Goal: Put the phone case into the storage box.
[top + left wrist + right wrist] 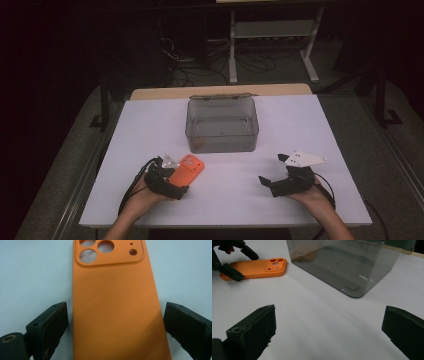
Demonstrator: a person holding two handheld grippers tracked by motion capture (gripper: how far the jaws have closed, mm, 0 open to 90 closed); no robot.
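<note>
My left gripper [172, 176] stands with its jaws spread to either side of the orange phone case [117, 307], not pinching it. The case lies flat on the white table [300, 125], camera cutouts pointing away, just in front of the smoky plastic box [222, 125]. My right gripper [272, 172] rests released, well apart, holding nothing.

The left tongs [172, 175] cover the near end of the orange phone case [189, 167].
</note>
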